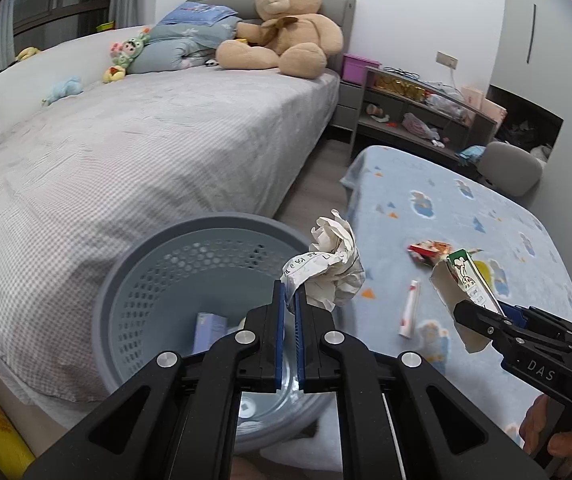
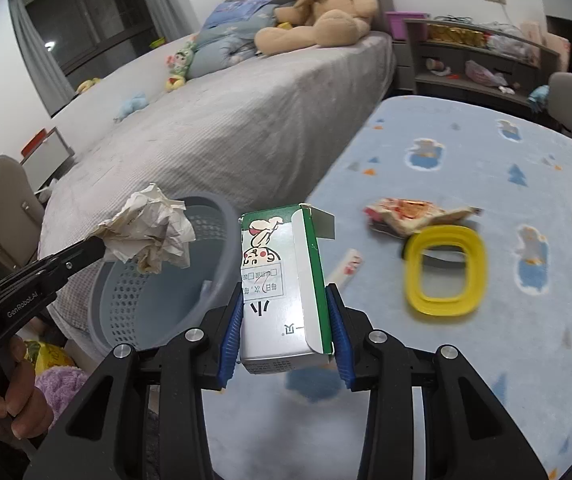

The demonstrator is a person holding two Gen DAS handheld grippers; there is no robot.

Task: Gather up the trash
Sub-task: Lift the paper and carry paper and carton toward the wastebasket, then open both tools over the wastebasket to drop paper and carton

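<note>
Pinching a crumpled paper ball (image 1: pixel 328 266) by one edge between the nearly closed blue pads (image 1: pixel 280 312) of the left gripper (image 1: pixel 290 300); hanging the wad above the near rim of the grey basket (image 1: pixel 145 264), presumably for a clean drop inside. Clamping a green-and-white carton (image 2: pixel 283 280) across its narrow sides in the right gripper (image 2: pixel 286 320), jaws spread to carton width, open flap up, just right of the basket rim and over the blue blanket (image 2: pixel 486 160); likely queuing it as the second drop.

Already lying in the basket: a pale purple box (image 1: pixel 207 330).

Still waiting right of the basket, on the blanket: a red snack wrapper (image 2: pixel 410 214), a white-and-red tube (image 1: pixel 410 308) and a yellow ring (image 2: pixel 444 270), the ring touching the wrapper's near edge. Whether the ring counts as trash: cannot tell.

Standing behind the basket: the grey bed (image 1: pixel 165 140) with a teddy bear (image 1: pixel 286 28). Obstructing the drop path: nothing visible. Risking a collision: both grippers converging near the same rim, so releasing in turn appears advisable.
</note>
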